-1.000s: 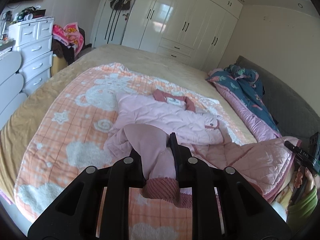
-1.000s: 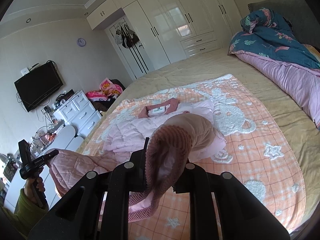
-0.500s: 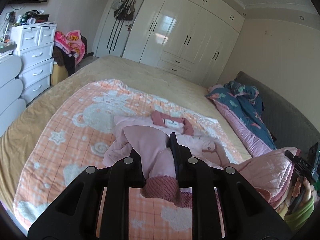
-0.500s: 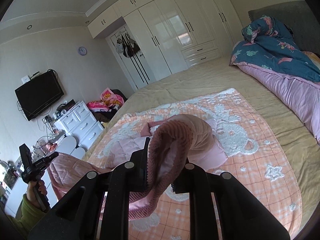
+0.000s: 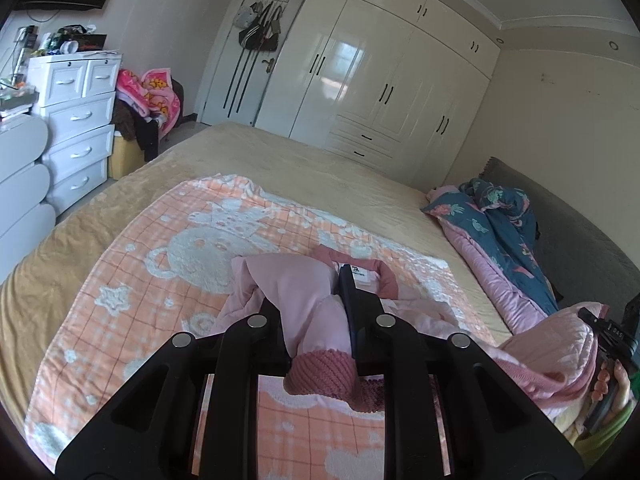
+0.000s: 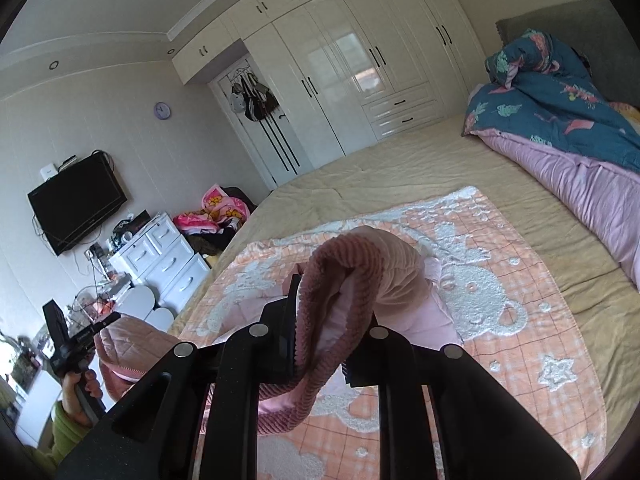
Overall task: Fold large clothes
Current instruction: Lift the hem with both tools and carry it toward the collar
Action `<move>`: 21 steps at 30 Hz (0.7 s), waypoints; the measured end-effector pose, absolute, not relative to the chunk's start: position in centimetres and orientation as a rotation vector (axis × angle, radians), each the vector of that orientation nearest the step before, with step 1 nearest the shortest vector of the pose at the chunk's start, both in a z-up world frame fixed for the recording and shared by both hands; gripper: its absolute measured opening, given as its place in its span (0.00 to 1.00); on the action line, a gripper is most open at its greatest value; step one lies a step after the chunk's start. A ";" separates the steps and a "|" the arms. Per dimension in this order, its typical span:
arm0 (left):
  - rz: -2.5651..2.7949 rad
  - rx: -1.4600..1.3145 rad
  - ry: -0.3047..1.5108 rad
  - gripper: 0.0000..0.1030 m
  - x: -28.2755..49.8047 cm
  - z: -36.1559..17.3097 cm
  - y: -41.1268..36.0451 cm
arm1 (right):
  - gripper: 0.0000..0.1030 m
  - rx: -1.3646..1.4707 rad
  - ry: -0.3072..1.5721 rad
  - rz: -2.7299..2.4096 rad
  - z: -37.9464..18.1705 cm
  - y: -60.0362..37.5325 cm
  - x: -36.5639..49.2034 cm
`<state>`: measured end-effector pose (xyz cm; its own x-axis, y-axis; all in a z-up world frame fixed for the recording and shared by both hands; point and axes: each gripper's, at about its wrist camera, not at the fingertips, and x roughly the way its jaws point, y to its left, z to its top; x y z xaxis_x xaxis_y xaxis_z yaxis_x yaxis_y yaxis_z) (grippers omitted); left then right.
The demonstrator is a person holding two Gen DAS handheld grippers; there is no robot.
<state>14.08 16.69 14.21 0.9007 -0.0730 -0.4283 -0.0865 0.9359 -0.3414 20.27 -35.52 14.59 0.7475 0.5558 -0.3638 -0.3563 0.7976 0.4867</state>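
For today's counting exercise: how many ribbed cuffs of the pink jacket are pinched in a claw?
2: one ribbed cuff in the left claw, the other in the right claw. No further cuffs show.

A glossy cream built-in wardrobe (image 5: 384, 80) with dark handles fills the far wall at upper centre, reflecting daylight. At upper left a black flat television (image 6: 76, 202) hangs on the pale wall above a white plastic chest of drawers (image 5: 76, 128). A small round lilac wall clock (image 6: 162, 111) hangs beside the wardrobe. A wide bed with a tan cover (image 5: 288, 160) spans the middle, against a grey padded headboard (image 5: 580, 240) at right.
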 end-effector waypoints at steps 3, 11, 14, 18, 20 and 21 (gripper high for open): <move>0.018 -0.356 0.455 0.11 15.1 14.1 16.8 | 0.15 0.417 0.535 0.505 14.3 -35.5 21.7; 0.036 -0.323 0.457 0.11 18.0 14.1 16.7 | 0.15 0.439 0.571 0.471 13.7 -35.2 25.5; 0.046 -0.318 0.462 0.11 19.4 13.9 16.6 | 0.15 0.446 0.592 0.460 13.3 -35.2 27.0; 0.059 -0.302 0.472 0.11 21.0 13.5 16.4 | 0.15 0.462 0.634 0.445 12.5 -35.2 29.1; 0.065 -0.289 0.479 0.11 22.0 13.2 16.3 | 0.15 0.465 0.652 0.442 12.0 -35.2 30.1; 0.068 -0.287 0.482 0.11 22.3 13.1 16.3 | 0.15 0.474 0.664 0.443 11.7 -35.3 30.8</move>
